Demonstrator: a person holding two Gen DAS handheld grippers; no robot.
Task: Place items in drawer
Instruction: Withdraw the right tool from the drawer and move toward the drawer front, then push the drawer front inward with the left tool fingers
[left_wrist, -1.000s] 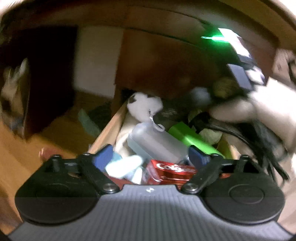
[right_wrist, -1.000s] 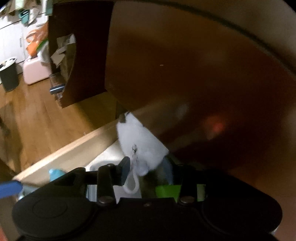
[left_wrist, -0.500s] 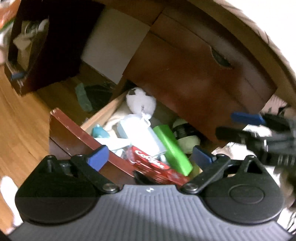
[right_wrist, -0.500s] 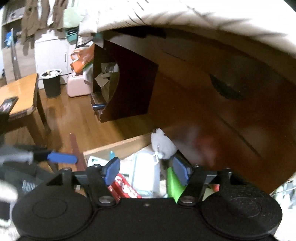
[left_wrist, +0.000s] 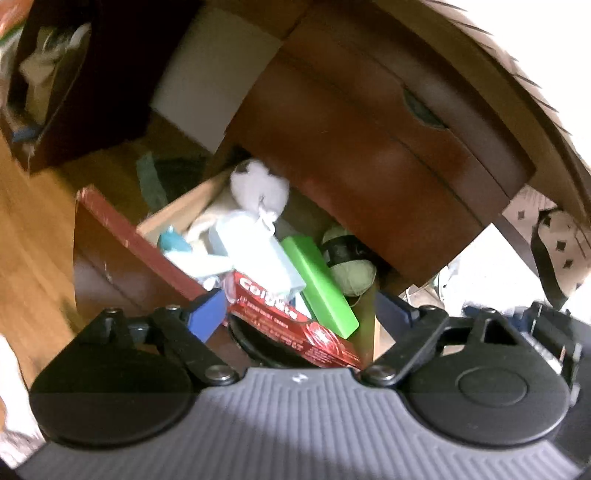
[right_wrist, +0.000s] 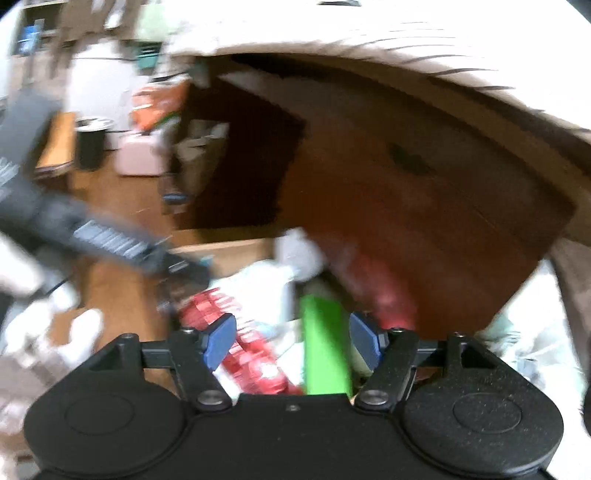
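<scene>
The open wooden drawer (left_wrist: 122, 236) holds a white plush toy (left_wrist: 258, 186) at its back. In front of it lie a pale pouch (left_wrist: 255, 251), a red toothpaste box (left_wrist: 280, 310), a green box (left_wrist: 319, 284) and a ball of green yarn (left_wrist: 351, 266). My left gripper (left_wrist: 300, 312) hovers over the drawer's near end. Its jaws are closing, with nothing pressed between them. My right gripper (right_wrist: 292, 341) stands open above the green box (right_wrist: 325, 347) and the toothpaste box (right_wrist: 251, 354), holding nothing. The plush toy (right_wrist: 299, 251) is blurred beyond it.
A dark red-brown cabinet front (left_wrist: 369, 166) overhangs the drawer's back. Another dark unit (left_wrist: 55, 92) with clutter stands at the upper left on the wooden floor (left_wrist: 29, 240). A black bin (right_wrist: 88, 144) and a pink container (right_wrist: 138, 158) stand farther off. Patterned cloth (left_wrist: 554, 236) hangs at right.
The right gripper has let go of the plush toy, opened and drawn back and up from the drawer. The left view has rolled and backed off a little; more of the drawer shows.
</scene>
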